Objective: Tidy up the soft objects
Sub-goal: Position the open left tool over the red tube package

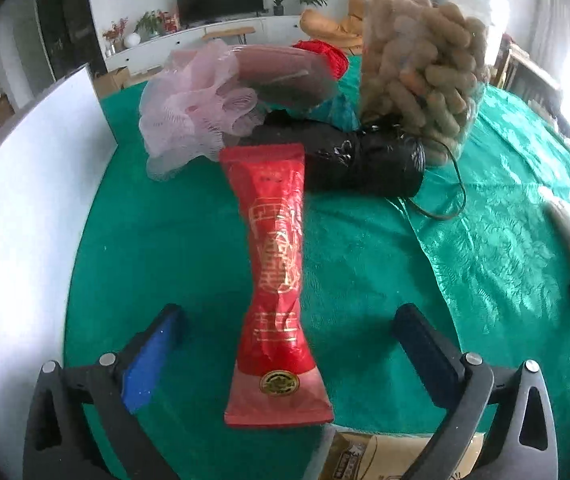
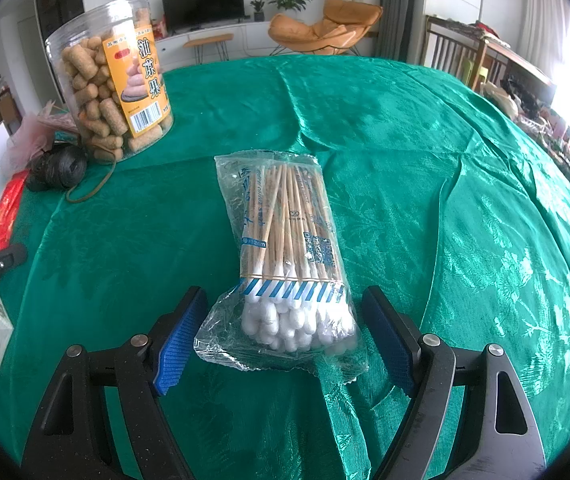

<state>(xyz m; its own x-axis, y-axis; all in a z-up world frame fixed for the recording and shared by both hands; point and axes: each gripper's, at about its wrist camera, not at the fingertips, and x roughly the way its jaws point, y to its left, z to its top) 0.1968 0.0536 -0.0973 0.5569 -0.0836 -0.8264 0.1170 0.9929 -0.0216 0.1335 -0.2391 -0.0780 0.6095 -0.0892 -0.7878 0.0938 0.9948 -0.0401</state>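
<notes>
The left gripper is held wide apart, its blue pads clear of the red packet that lies lengthwise between them on the green tablecloth. Beyond the packet's far end, a pink mesh sponge, a black roll and a clear jar of snacks are grouped closely together. The right gripper is likewise spread, with a clear bag of cotton swabs lying on the cloth between its pads, ungripped.
</notes>
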